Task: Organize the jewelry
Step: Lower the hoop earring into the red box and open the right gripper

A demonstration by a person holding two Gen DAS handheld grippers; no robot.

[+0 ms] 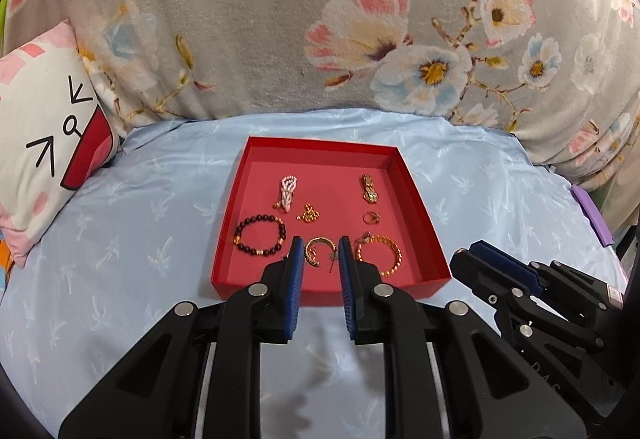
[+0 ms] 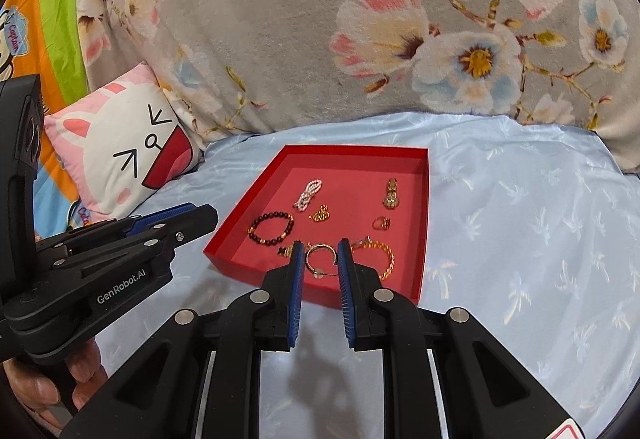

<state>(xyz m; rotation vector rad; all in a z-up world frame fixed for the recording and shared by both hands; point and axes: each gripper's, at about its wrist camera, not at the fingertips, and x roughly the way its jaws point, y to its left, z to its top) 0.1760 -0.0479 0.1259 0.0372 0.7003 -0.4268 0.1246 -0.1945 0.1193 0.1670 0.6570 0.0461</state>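
Note:
A shallow red tray [image 1: 420, 215] [image 2: 422, 207] lies on the light blue sheet and holds several pieces: a dark bead bracelet [image 1: 260, 235] [image 2: 272, 227], a pearl strand [image 1: 288, 191] [image 2: 309, 193], a small gold cluster [image 1: 308, 215] [image 2: 320, 214], a gold clasp piece [image 1: 369, 189] [image 2: 391, 193], a ring [image 1: 371, 217] [image 2: 381, 223], a gold hoop earring [image 1: 317, 249] [image 2: 320, 257] and a gold chain hoop [image 1: 380, 253] [image 2: 378, 257]. My left gripper [image 1: 320, 251] and my right gripper [image 2: 319, 253] are both open and empty, held before the tray's near edge.
A cat-face cushion [image 1: 48, 143] [image 2: 128, 147] lies at the left. A grey floral blanket [image 1: 320, 19] [image 2: 340, 19] rises behind the tray. A purple strip [image 1: 592, 215] lies at the right edge of the sheet.

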